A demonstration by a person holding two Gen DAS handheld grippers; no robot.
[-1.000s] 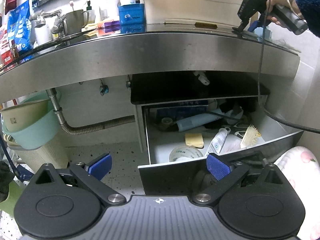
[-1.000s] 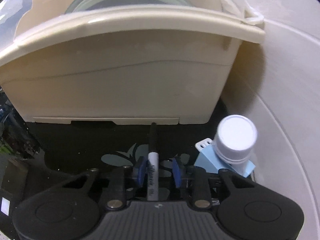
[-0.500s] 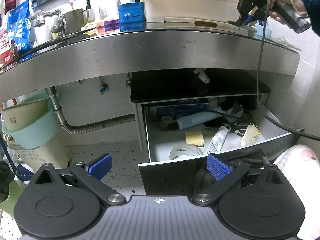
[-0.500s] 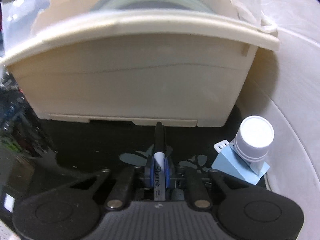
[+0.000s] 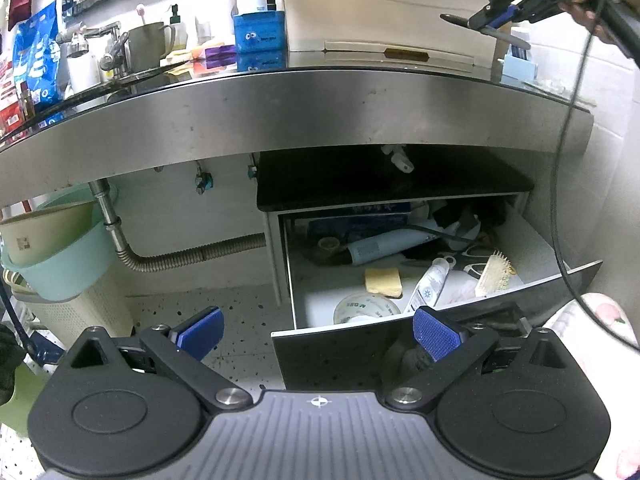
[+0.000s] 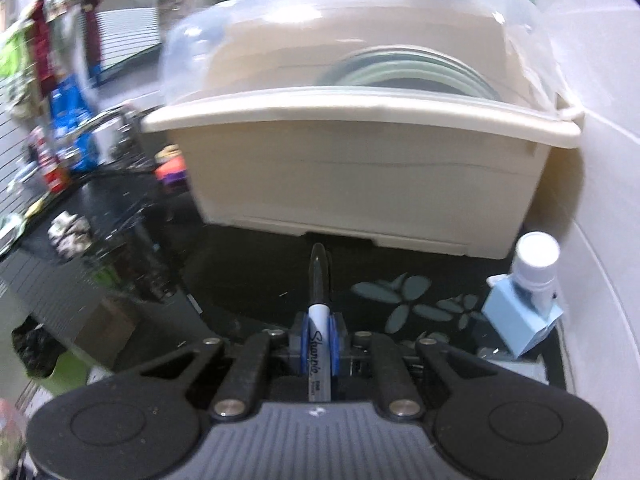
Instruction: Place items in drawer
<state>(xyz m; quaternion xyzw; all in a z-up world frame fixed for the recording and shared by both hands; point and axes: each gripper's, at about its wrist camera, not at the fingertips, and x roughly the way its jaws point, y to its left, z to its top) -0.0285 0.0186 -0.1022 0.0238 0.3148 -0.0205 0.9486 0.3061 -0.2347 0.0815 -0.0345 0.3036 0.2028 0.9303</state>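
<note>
Since earlier frame, we are lifting black Sharpie marker (image 6: 319,316) off dark tabletop (image 6: 248,280); right claw (image 6: 319,334) clamping its light, stiff, slick barrel mid-length; left claw (image 5: 318,330) hanging wide before open white drawer (image 5: 532,244).

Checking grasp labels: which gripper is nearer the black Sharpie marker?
Right. The right gripper is clamped on the black Sharpie marker above the counter; the left gripper is open, low before the open drawer.

Left gripper (image 5: 318,330) jaws spread wide; right gripper (image 6: 319,330) jaws clamped.
</note>
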